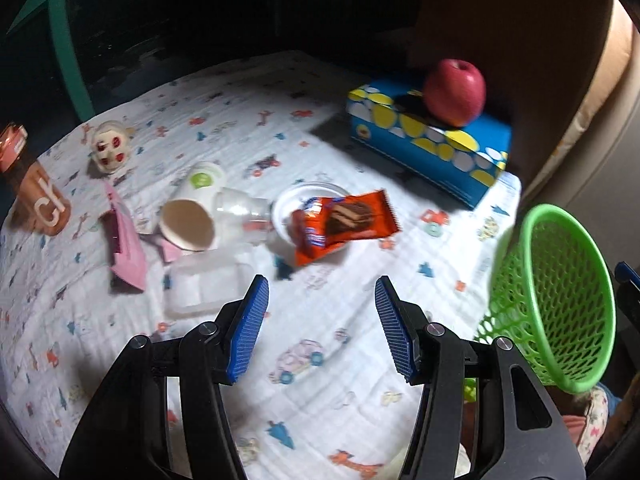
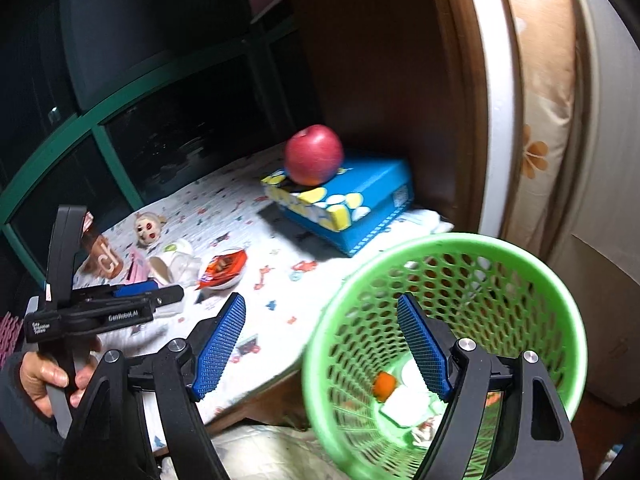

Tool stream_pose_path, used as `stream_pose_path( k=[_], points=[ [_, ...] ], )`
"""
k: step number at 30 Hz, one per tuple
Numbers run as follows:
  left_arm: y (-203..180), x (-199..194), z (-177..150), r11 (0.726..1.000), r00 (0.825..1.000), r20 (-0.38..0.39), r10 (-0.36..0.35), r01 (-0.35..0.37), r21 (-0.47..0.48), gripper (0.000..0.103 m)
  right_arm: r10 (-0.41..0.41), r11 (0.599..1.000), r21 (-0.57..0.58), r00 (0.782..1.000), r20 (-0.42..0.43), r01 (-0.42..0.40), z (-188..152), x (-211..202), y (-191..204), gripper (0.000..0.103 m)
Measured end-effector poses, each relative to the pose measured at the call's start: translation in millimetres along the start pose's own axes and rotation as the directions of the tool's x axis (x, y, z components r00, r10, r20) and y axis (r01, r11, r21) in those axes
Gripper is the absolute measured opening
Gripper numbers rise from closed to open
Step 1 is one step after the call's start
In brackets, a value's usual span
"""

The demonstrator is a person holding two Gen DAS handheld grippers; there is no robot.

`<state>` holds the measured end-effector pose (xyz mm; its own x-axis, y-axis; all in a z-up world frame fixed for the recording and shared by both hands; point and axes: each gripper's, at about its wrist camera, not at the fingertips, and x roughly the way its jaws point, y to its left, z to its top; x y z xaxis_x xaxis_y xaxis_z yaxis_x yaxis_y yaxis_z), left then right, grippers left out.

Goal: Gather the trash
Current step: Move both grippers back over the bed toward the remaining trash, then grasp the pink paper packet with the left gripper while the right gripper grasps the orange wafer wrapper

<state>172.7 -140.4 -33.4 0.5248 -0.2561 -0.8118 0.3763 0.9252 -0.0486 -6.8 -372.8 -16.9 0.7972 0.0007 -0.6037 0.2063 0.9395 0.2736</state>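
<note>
Above the patterned cloth [image 1: 328,320], left hand-held gripper [image 1: 322,296] and right hand-held gripper [image 2: 322,316] both wide, empty

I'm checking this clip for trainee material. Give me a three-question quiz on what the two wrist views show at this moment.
1. True or false: the red apple rests on the blue tissue box.
2. What lies on the small white plate? A) orange snack wrapper B) pink packet C) doll head
3. Is the left gripper holding anything?

Key:
1. True.
2. A, the orange snack wrapper.
3. No; its jaws stand open over the patterned cloth, nothing between them. The green basket already holds some scraps.
</note>
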Motion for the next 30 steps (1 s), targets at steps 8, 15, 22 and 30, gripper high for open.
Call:
stream_pose_path(
  k=[8,15,22,30],
  points=[
    [99,4,23,0.975,0.985,0.009,0.175,-0.172,-0.14,0.055,0.061,0.996,-0.056,0.997,-0.042,-0.063,8,32,52,0.075],
    [166,33,38,0.952,0.977,-0.063,0.202,-0.211,-0.221,0.055,0.078,0.993,-0.084,0.994,-0.074,-0.084,12,62,84,0.075],
    [195,66,44,0.948,0.975,-0.124,0.185,-0.211,-0.239,0.055,0.071,0.992,-0.095,0.991,-0.116,-0.083,16,89,98,0.075],
    [206,89,42,0.95,0.978,-0.155,0.143,-0.179,-0.254,0.05,0.058,0.994,-0.084,0.984,-0.17,-0.073,17,131,106,0.075]
  ],
)
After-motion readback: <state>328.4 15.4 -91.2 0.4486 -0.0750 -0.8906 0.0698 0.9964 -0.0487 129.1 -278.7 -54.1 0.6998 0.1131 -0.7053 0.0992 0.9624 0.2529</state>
